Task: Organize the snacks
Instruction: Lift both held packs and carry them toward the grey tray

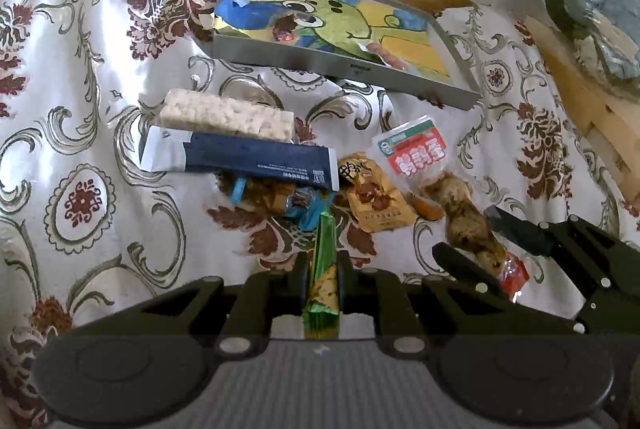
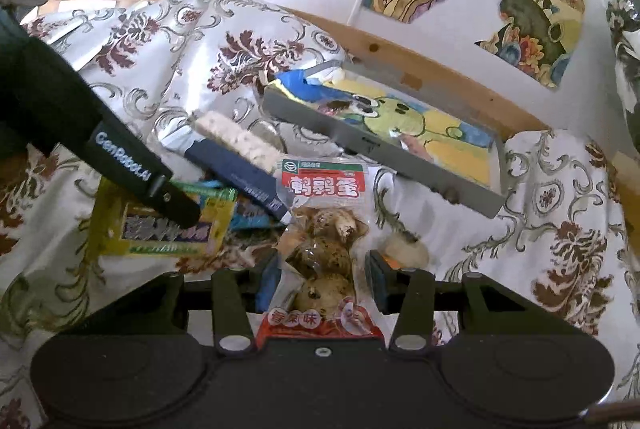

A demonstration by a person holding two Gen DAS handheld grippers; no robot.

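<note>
Two grippers clamped: left gripper (image 1: 322,269) on green packet (image 1: 322,293), right gripper (image 2: 320,277) on egg pack (image 2: 324,253).

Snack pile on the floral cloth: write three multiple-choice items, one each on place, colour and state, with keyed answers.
1. The pale puffed-rice bar lies
A. inside the grey tray
B. beside the navy packet
C. in a gripper

2. The thin foil packet in the left gripper is
A. green
B. red
C. white

3. The right gripper is
A. wide open, empty
B. closed on the clear quail-egg pouch
C. out of view

Answers: 1 B, it touches the navy packet, short of the grey tray. 2 A, green edges show. 3 B, pads flank the pouch.
</note>
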